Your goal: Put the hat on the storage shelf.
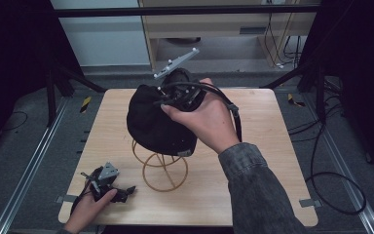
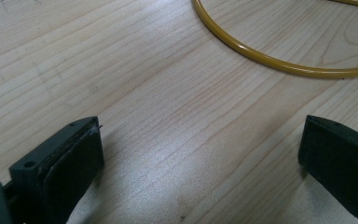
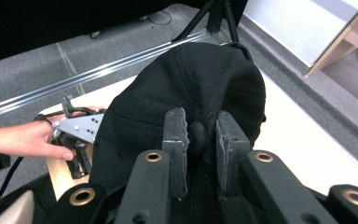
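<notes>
Jaws of the right gripper (image 3: 200,140) pinch a fold of the black fabric cap (image 1: 153,119), which sits on top of the yellow wire-hoop stand (image 1: 164,173) mid-table. On the pale wooden table (image 1: 268,146), near its front-left corner, the left gripper (image 2: 200,154) rests with jaws spread wide, empty.

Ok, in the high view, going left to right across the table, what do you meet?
Left gripper low at the near-left corner of the table → yellow wire stand → black cap on top of it → right hand holding the right gripper against the cap.
</notes>
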Tool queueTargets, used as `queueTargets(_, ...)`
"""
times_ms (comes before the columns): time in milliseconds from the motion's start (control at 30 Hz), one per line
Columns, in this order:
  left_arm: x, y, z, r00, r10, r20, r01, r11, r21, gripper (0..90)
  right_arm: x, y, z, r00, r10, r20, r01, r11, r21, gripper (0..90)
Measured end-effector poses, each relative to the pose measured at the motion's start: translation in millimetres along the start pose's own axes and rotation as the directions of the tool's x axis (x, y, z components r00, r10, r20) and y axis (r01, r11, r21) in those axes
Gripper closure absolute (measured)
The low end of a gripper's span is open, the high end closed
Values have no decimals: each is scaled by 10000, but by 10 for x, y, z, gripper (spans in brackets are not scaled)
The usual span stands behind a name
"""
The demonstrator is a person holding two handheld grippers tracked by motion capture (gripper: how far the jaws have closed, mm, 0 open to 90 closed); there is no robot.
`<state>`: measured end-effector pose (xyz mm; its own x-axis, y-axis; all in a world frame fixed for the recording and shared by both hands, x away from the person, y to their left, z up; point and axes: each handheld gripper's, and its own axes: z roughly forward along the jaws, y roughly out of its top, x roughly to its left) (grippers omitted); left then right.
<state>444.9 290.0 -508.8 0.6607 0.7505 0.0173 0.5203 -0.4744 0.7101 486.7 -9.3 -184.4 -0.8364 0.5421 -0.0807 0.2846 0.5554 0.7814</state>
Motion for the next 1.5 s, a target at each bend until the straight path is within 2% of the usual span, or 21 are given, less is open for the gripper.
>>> queueTargets(233, 0, 1, 0, 10000, 8, 19, -8, 10000, 10, 0, 56, 50, 54, 9998, -83, -179, 86, 9998, 189, 769)
queueTargets(600, -3, 2, 2, 10000, 20, 19, -20, 10000, 1, 0, 72, 22, 171, 9998, -123, -158, 134, 9976, 683, 766)
queueTargets(767, -4, 2, 2, 10000, 16, 17, -16, 10000, -2, 0, 108, 28, 251, 9993, -327, -207, 345, 9947, 973, 762)
queueTargets(1100, -4, 2, 2, 10000, 23, 24, -23, 10000, 0, 0, 112, -19, 433, 9990, -375, -224, 404, 9878, 1502, 755)
queueTargets(1500, -4, 2, 2, 10000, 25, 24, -25, 10000, 3, 0, 103, -13, 528, 9992, -294, -267, 333, 9861, 1626, 748)
